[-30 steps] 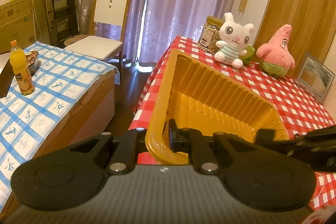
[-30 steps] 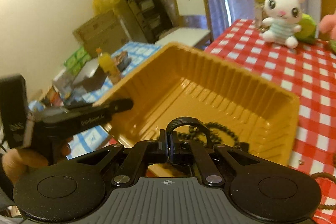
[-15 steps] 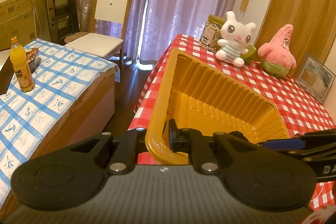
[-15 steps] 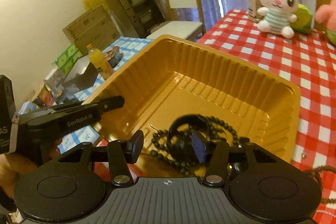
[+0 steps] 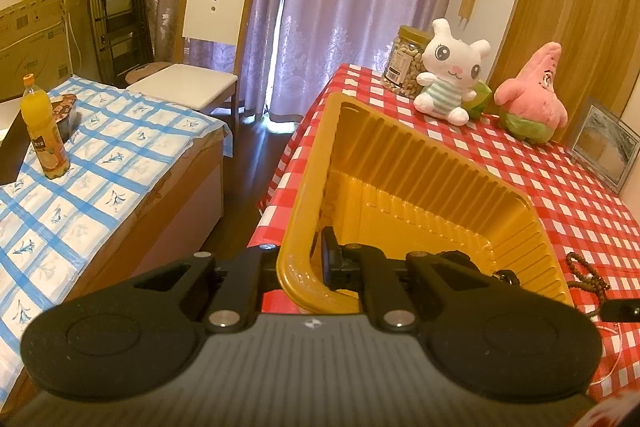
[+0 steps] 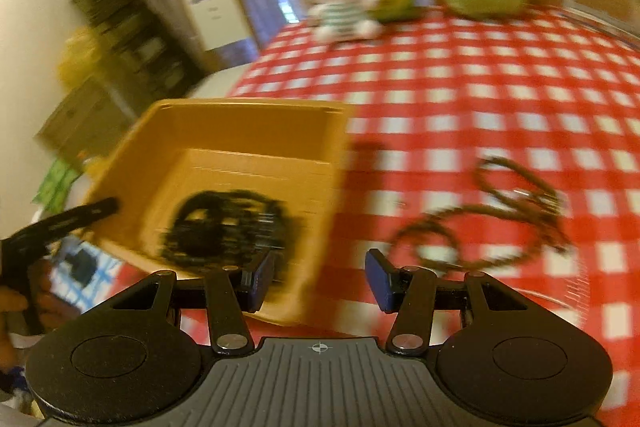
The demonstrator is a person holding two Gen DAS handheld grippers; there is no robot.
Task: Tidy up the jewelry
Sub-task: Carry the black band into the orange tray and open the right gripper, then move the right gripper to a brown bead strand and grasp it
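A yellow plastic tray (image 5: 400, 163) sits near the left edge of the red checked table (image 5: 560, 187). My left gripper (image 5: 308, 263) is shut on the tray's near rim. In the blurred right wrist view the tray (image 6: 224, 131) holds a black beaded bracelet pile (image 6: 228, 227). My right gripper (image 6: 318, 279) stands open with nothing between its fingers, above the tray's right wall. A brown beaded necklace (image 6: 492, 227) lies loose on the cloth to the right; part of this necklace (image 5: 586, 273) shows in the left wrist view.
A white bunny toy (image 5: 452, 83), a pink star toy (image 5: 532, 95) and a nut jar (image 5: 404, 67) stand at the table's back. A picture frame (image 5: 604, 147) leans at the right. A blue checked table (image 5: 80, 155) with an orange bottle (image 5: 44, 131) lies to the left.
My right gripper opened, dropped the black bracelet into the tray, then swung right toward the brown necklace. The left gripper stayed shut on the tray rim.
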